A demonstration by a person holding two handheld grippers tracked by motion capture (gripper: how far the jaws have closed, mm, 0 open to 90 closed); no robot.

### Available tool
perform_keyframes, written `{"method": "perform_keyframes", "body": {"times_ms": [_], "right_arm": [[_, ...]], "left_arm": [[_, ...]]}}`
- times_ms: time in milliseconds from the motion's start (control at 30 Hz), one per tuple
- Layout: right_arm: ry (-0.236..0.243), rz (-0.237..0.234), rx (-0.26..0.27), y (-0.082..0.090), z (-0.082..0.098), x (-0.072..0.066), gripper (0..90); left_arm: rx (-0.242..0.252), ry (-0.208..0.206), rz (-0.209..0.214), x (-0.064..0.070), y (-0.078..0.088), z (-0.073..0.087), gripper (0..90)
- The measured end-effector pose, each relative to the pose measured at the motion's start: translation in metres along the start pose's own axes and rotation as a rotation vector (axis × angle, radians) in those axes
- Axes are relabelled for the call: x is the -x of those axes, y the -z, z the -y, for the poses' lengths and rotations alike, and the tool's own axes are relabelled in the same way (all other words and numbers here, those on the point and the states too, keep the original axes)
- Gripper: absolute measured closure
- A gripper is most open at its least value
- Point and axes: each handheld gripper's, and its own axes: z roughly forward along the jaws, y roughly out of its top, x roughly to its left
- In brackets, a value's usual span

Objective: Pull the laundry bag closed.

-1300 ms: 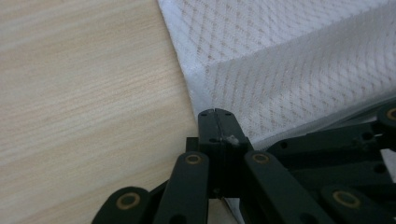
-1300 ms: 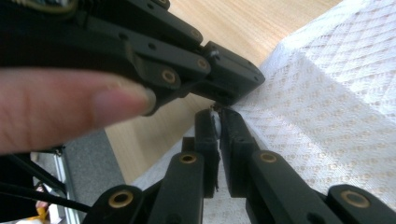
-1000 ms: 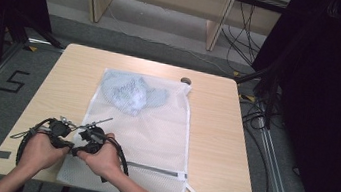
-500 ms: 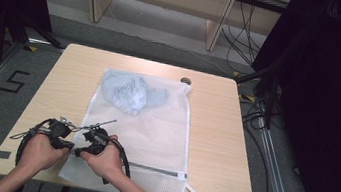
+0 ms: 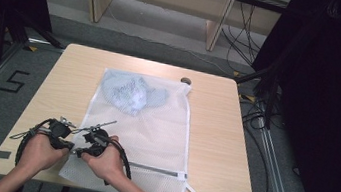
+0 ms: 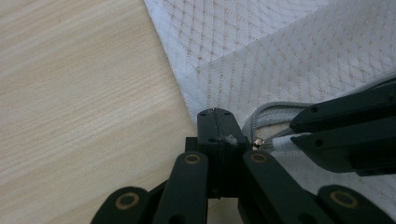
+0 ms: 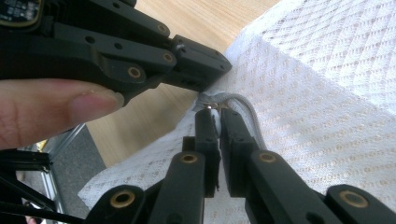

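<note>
A white mesh laundry bag (image 5: 153,134) lies flat on the wooden table (image 5: 219,133), with a pale blue garment (image 5: 131,93) inside its far end. Both grippers meet at the bag's near left corner, where the grey zipper (image 5: 158,170) ends. My left gripper (image 5: 68,145) (image 6: 215,116) is shut on the bag's mesh edge (image 6: 229,138). The right gripper (image 5: 77,152) (image 7: 214,112) is shut on the small white zipper pull (image 7: 213,110) (image 6: 280,142). In the right gripper view the left gripper (image 7: 196,65) sits just beyond it, a fingertip resting against it.
A small dark round grommet (image 5: 185,81) sits near the table's far edge. The floor at the left carries a "5" mark (image 5: 14,81). Dark stands and cables (image 5: 270,90) crowd the right side. The near table edge lies right under both hands.
</note>
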Motion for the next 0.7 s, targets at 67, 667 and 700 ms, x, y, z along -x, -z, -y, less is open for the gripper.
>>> {"method": "perform_keyframes", "body": {"times_ms": [67, 667, 700], "right_arm": [[0.011, 0.013, -0.006, 0.001, 0.0, 0.0, 87.2], [0.018, 0.006, 0.003, -0.002, -0.01, -0.002, 87.0], [-0.001, 0.013, -0.014, -0.001, -0.011, 0.0, 87.1]], "left_arm": [[0.002, 0.004, 0.006, 0.0, 0.0, 0.0, 89.8], [0.004, 0.001, -0.01, 0.002, -0.001, -0.001, 89.8], [0.003, -0.008, -0.016, 0.003, -0.001, -0.001, 89.8]]}}
